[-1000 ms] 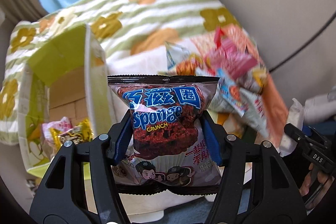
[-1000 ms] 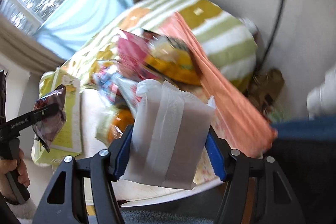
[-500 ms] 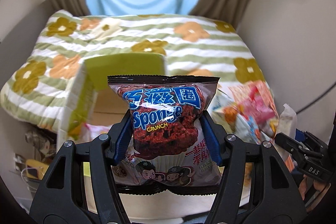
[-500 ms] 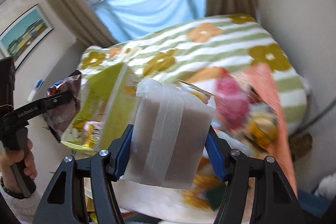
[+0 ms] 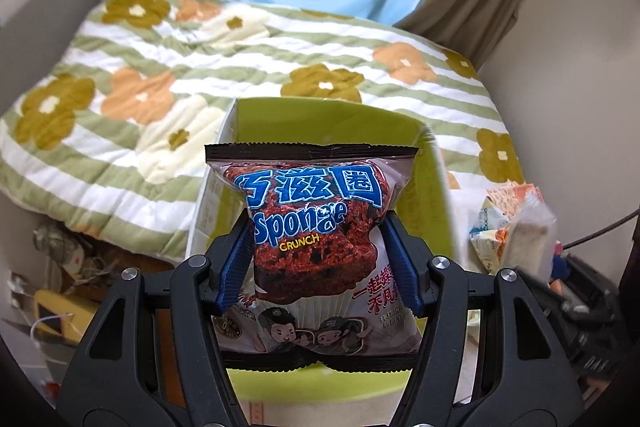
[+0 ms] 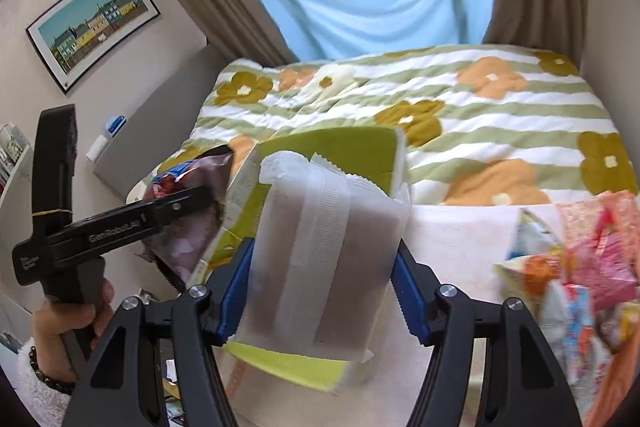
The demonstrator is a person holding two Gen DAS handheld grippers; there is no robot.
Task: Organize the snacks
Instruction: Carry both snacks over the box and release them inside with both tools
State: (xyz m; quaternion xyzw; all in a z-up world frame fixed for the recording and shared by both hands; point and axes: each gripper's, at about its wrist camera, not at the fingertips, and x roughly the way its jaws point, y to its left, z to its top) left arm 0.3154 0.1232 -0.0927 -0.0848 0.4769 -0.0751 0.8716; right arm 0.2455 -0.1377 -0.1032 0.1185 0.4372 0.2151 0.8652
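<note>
My left gripper (image 5: pixel 318 255) is shut on a brown Sponge Crunch snack bag (image 5: pixel 316 223) and holds it upright over the open green box (image 5: pixel 328 119). My right gripper (image 6: pixel 322 287) is shut on a frosted white snack packet (image 6: pixel 320 267) and holds it in front of the same green box (image 6: pixel 332 151). The left gripper (image 6: pixel 192 199) and its bag (image 6: pixel 188 219) also show at the left of the right wrist view. The white packet (image 5: pixel 528 239) shows at the right of the left wrist view. The box's inside is hidden.
A pile of loose snack packs (image 6: pixel 576 267) lies on a white cloth (image 6: pixel 452 239) at the right. A flowered striped quilt (image 5: pixel 160 87) covers the bed behind the box. Clutter (image 5: pixel 60 267) lies on the floor at the left. Walls and curtains close the back.
Both grippers have swung left, away from the snack pile, and now face the green box. Each still holds its packet.
</note>
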